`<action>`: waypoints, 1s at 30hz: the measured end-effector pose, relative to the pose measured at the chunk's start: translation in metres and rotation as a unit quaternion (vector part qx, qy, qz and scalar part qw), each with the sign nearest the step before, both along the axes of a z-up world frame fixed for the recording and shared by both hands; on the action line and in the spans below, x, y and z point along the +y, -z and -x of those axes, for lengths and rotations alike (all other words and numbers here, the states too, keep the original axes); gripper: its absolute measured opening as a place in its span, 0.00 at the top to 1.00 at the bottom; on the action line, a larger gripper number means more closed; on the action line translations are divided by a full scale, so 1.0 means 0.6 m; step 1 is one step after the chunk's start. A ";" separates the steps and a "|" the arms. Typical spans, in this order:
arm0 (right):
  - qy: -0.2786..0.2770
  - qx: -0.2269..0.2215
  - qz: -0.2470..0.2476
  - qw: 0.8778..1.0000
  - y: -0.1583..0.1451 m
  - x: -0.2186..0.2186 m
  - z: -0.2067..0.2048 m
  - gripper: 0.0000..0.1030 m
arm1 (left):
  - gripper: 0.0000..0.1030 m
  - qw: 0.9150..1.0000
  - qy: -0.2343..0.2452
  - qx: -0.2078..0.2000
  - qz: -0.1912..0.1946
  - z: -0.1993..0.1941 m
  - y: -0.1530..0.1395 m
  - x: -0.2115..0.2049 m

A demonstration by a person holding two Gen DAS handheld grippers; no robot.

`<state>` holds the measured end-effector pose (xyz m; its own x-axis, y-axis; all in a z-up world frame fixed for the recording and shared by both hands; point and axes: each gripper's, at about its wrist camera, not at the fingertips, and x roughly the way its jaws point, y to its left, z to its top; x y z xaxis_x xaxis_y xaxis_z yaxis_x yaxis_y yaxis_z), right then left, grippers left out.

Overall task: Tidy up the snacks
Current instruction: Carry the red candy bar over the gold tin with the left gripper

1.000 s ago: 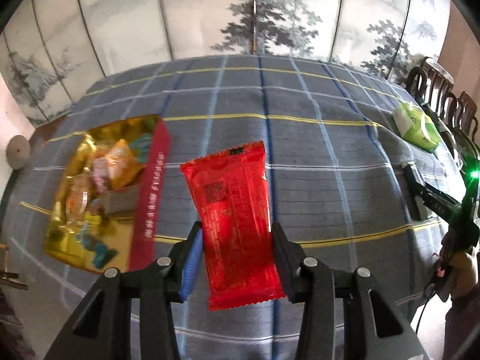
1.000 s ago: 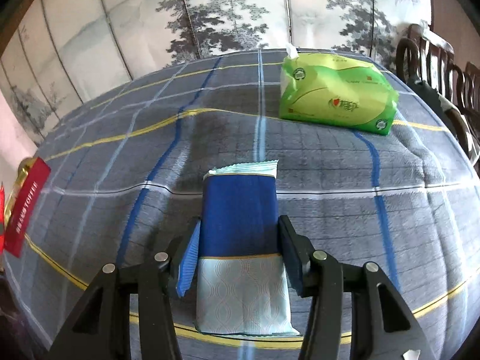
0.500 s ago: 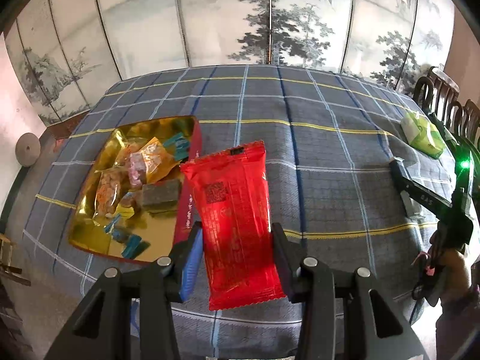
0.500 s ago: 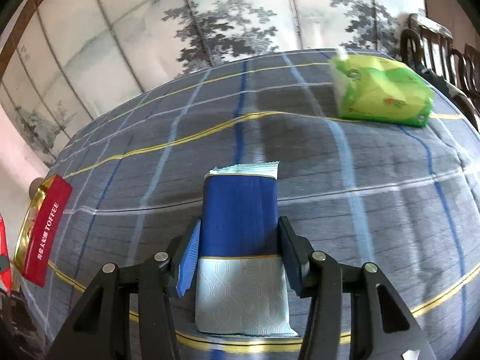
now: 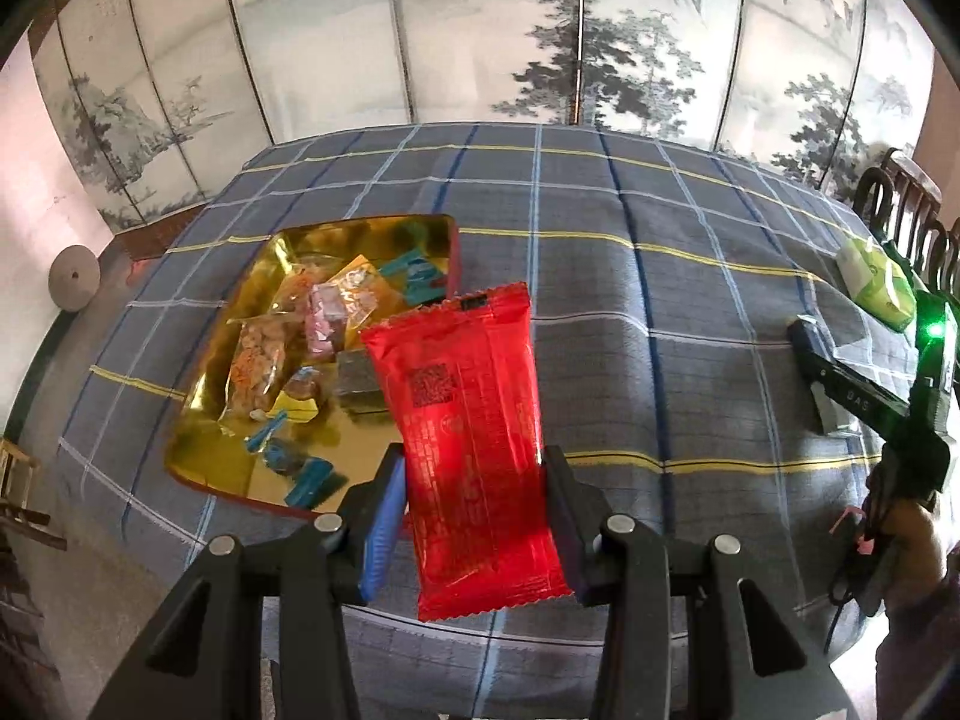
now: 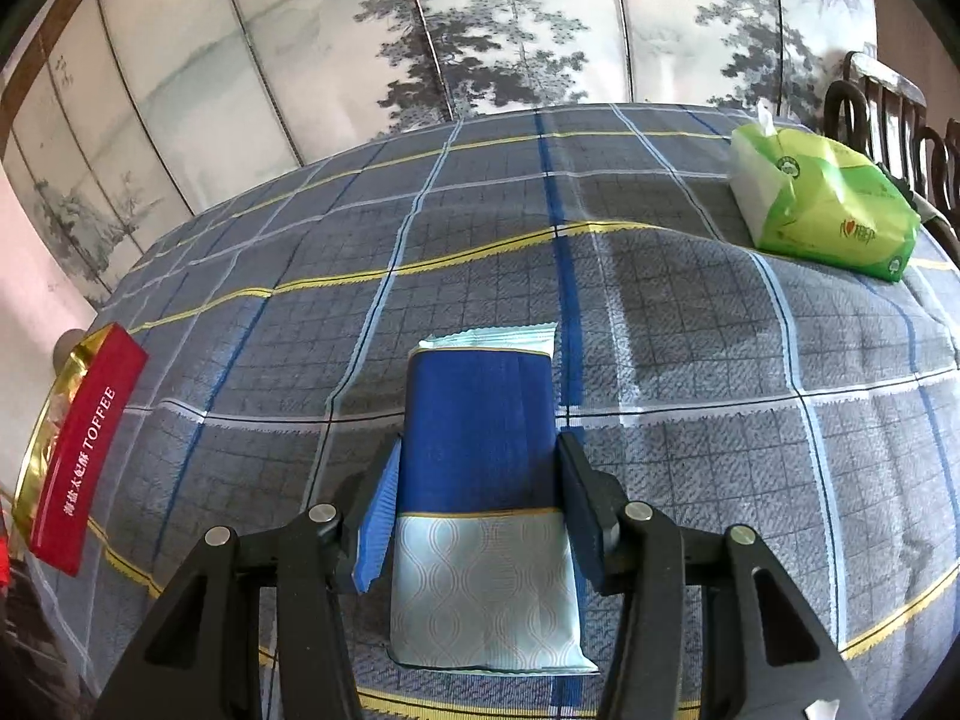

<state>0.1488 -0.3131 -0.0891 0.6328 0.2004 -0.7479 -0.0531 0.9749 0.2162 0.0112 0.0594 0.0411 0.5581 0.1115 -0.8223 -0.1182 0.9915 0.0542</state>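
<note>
My left gripper is shut on a red snack packet and holds it in the air above the near part of the table, just right of the gold toffee tin with red sides. The tin holds several wrapped snacks. My right gripper is shut on a blue and pale-blue snack packet above the plaid cloth. The tin's red side, marked TOFFEE, shows at the far left of the right wrist view. The right gripper also shows in the left wrist view, at the right.
A blue-grey plaid tablecloth covers the table. A green tissue pack lies at the far right, also in the left wrist view. Dark wooden chairs stand beyond it. A painted folding screen backs the table.
My left gripper has risen and pulled back with the red packet, so more of the tin's inside shows. My right gripper has swung left with the blue packet; the tissue pack slid right.
</note>
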 end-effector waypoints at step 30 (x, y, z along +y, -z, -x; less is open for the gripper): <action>-0.002 0.002 0.014 1.000 0.002 0.004 -0.002 0.53 | 0.57 0.991 -0.130 -0.003 0.014 -0.012 0.021 0.232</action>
